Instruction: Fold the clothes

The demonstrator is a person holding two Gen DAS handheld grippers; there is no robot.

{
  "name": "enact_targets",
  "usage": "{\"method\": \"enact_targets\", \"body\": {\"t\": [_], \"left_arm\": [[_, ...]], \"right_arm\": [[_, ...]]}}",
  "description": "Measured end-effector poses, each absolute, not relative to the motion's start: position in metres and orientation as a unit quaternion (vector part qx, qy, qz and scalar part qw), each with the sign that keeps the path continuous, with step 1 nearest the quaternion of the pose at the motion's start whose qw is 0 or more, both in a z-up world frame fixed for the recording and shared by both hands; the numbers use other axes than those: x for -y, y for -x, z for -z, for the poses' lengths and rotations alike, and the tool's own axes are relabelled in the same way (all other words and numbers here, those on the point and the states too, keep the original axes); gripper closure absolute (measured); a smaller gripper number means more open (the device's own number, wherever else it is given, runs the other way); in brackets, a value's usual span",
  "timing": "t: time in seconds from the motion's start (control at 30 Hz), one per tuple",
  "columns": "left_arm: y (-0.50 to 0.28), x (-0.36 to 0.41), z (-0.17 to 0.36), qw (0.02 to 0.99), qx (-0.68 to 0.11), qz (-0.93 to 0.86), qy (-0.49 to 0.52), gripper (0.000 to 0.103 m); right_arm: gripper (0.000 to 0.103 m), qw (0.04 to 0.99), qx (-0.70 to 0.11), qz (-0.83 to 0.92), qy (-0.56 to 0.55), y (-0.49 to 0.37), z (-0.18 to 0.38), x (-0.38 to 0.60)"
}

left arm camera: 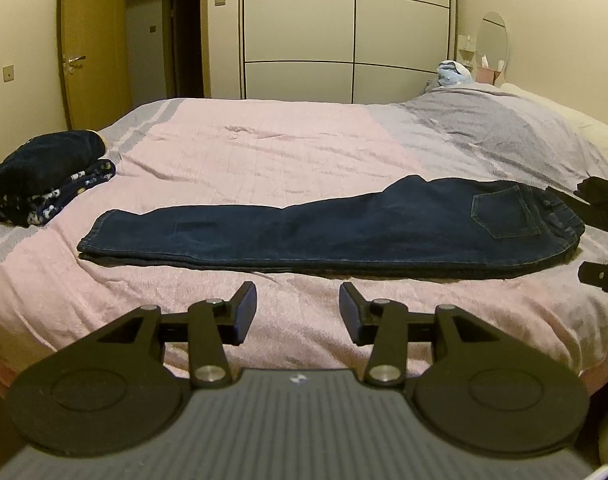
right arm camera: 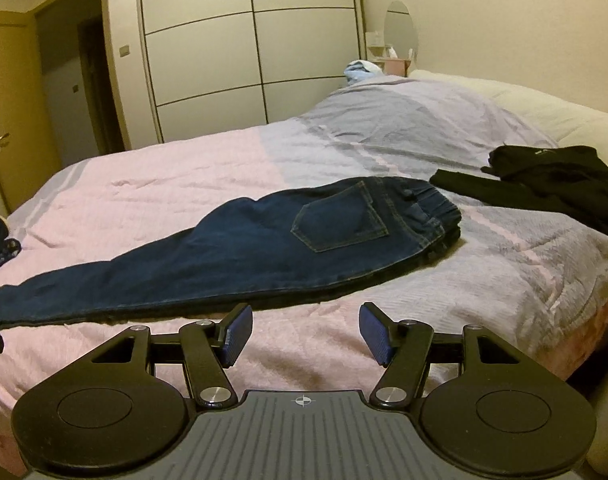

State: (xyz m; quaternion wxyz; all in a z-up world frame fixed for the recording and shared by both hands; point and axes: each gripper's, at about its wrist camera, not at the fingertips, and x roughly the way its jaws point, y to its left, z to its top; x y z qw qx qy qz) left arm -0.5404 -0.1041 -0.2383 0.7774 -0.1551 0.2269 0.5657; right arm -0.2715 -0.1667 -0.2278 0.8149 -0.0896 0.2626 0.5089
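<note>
Dark blue jeans (left arm camera: 336, 232) lie flat across the bed, folded lengthwise, hems to the left and waistband with a back pocket to the right. My left gripper (left arm camera: 297, 312) hovers over the near edge of the bed, just short of the jeans' long edge, open with nothing between its pads. In the right wrist view the same jeans (right arm camera: 239, 256) stretch from lower left to the waistband at centre right. My right gripper (right arm camera: 306, 334) hangs open and empty in front of their near edge. Part of the right gripper (left arm camera: 602, 280) shows at the left wrist view's right edge.
A stack of folded dark clothes (left arm camera: 47, 176) sits on the bed's left side. A crumpled black garment (right arm camera: 544, 184) lies right of the jeans. The pink and grey bedspread (left arm camera: 263, 152) stretches behind, with a light blue bundle (left arm camera: 454, 74), wardrobe and open door beyond.
</note>
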Motion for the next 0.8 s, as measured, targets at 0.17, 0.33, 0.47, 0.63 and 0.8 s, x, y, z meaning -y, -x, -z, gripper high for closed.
{"method": "enact_targets", "body": {"t": [0.17, 0.33, 0.47, 0.63, 0.8], "left_arm": [[0.546, 0.105, 0.237, 0.769, -0.228, -0.576, 0.155, 0.062], [0.556, 0.102, 0.236, 0.757, -0.225, -0.593, 0.157, 0.06], [0.562, 0.089, 0.236, 0.747, -0.228, -0.602, 0.165, 0.06], [0.555, 0.065, 0.239, 0.745, -0.24, -0.597, 0.175, 0.06], [0.547, 0.038, 0.249, 0.744, -0.26, -0.586, 0.186, 0.06]], "right_arm": [[0.04, 0.811, -0.265, -0.514, 0.088, 0.273, 0.229, 0.16], [0.04, 0.804, -0.265, -0.524, 0.09, 0.277, 0.23, 0.149], [0.04, 0.8, -0.267, -0.529, 0.094, 0.278, 0.231, 0.139], [0.04, 0.803, -0.277, -0.517, 0.109, 0.27, 0.234, 0.127], [0.04, 0.814, -0.293, -0.488, 0.113, 0.255, 0.237, 0.107]]}}
